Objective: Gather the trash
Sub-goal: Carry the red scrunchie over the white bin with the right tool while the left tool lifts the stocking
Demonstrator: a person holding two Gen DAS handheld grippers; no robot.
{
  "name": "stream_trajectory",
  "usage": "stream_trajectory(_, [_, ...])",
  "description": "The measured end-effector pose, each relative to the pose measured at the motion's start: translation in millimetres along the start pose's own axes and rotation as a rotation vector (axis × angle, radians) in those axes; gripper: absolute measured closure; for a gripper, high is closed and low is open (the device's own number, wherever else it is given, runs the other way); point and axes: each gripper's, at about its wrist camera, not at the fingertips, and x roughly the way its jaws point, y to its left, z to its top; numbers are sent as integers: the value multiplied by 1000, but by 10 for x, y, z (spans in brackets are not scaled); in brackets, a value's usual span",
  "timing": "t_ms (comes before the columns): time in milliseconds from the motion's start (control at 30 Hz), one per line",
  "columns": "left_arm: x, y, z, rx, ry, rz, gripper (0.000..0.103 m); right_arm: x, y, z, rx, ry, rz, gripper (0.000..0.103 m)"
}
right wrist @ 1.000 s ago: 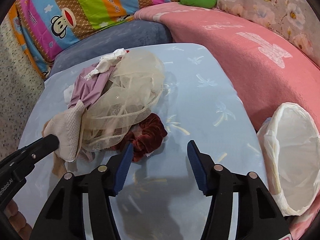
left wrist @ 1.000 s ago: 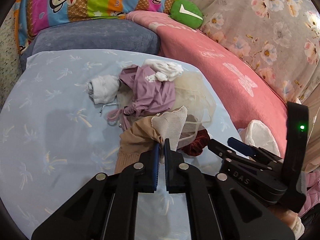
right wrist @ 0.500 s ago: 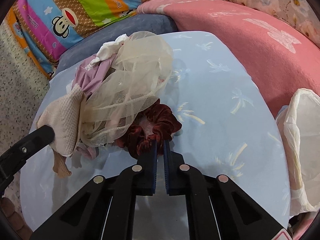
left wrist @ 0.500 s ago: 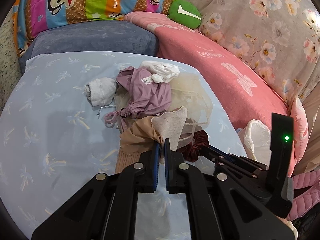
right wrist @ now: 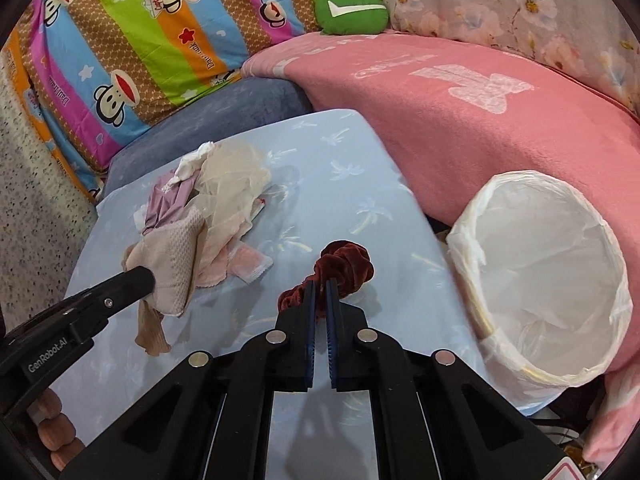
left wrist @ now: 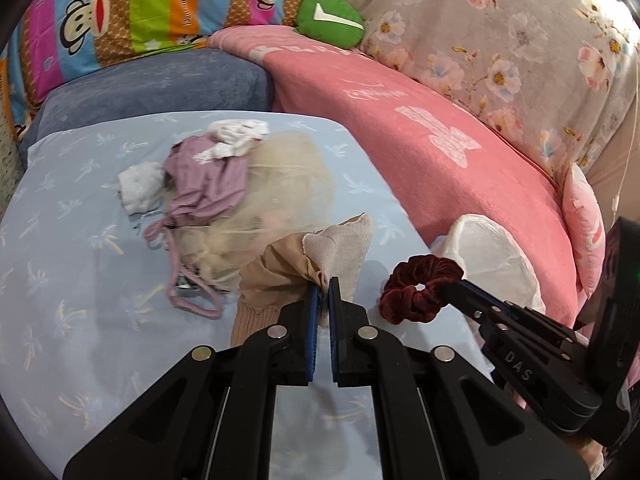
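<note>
My right gripper [right wrist: 320,286] is shut on a dark red velvet scrunchie [right wrist: 344,266] and holds it above the blue table, left of the white-lined trash bin [right wrist: 540,272]. The scrunchie [left wrist: 420,286] and the bin [left wrist: 492,264] also show in the left wrist view. My left gripper [left wrist: 323,284] is shut on a beige cloth [left wrist: 316,260], which hangs from it in the right wrist view [right wrist: 172,264]. A pile of rags [left wrist: 224,184] lies on the table: purple fabric, white socks, cream mesh.
The blue palm-print table [right wrist: 352,184] is bordered by a pink blanket-covered sofa [right wrist: 460,104], a grey-blue cushion [left wrist: 160,84] and a striped monkey pillow [right wrist: 140,28]. A green round cushion [left wrist: 330,20] sits at the back.
My right gripper closed on the scrunchie, pulled it out from under the pile and lifted it rightward toward the bin. My left gripper kept hold of the beige cloth and lifted it slightly.
</note>
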Motion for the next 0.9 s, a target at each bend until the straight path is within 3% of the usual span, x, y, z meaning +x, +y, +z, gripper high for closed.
stream_trajectory(567, [215, -1159, 157, 214, -13, -132, 98, -779, -1198, 20, 168, -141, -134, 99])
stream_trajectory(767, [381, -1109, 36, 224, 51, -106, 96, -853, -1437, -64, 197, -143, -150, 99])
stream_trajectory(800, [407, -1082, 10, 218, 60, -88, 88, -846, -1457, -81, 204, -141, -147, 99])
stream_trajectory(867, [479, -992, -56, 200, 83, -45, 61, -817, -1480, -104, 218, -135, -140, 99])
stream_trajectory(900, [511, -920, -92, 181, 90, -20, 41, -797, -1488, -118, 222, -132, -136, 99])
